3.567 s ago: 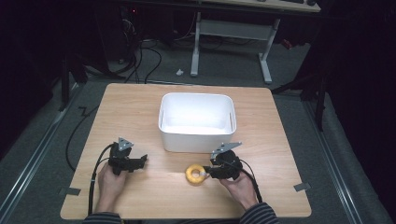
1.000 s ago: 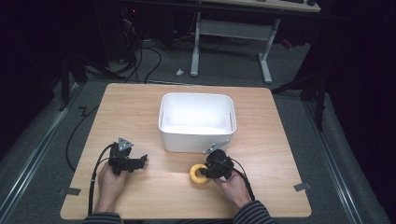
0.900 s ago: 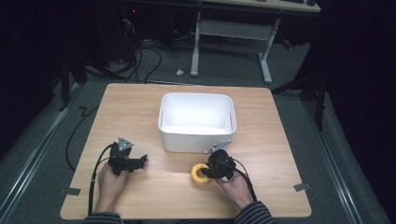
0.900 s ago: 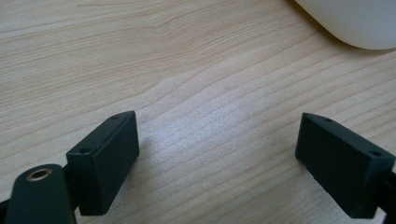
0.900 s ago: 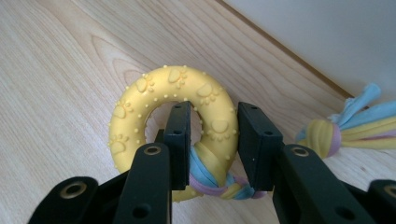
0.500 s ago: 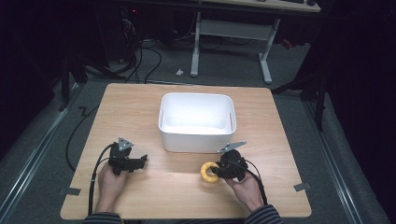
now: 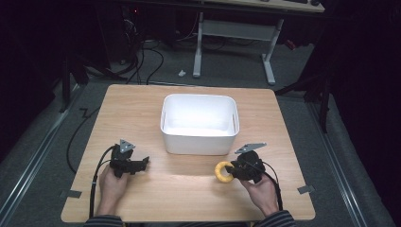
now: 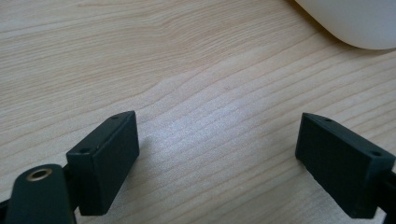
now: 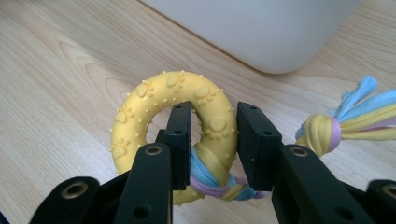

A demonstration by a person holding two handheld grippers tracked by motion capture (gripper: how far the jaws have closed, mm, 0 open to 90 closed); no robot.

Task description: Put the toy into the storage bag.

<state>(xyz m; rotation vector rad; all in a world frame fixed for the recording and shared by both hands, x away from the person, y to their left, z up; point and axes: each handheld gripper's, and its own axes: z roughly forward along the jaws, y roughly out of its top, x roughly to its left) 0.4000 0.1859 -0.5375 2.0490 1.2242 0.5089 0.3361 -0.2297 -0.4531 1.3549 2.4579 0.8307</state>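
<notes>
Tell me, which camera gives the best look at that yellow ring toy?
The right gripper view: the yellow ring toy is close up, showing its paw prints, its braided rope, and the right gripper shut on its rim. The high view shows it as a small yellow ring near the white bin. The left gripper view shows bare table.

The ring [image 9: 173, 112] is bright yellow, studded with small raised dots and paw prints. Knotted through it is a rope [image 9: 348, 116] braided in pastel blue, pink and yellow strands. The tub [image 7: 199, 124] is plain white all over. The table [image 7: 142, 109] is pale wood with a fine, wavy grain. Both grippers, left [image 7: 142, 163] and right [image 7: 235, 169], are matt black, each topped by a grey plate. The sleeves [image 7: 106, 221] show thin dark and light stripes. The floor is grey.
</notes>
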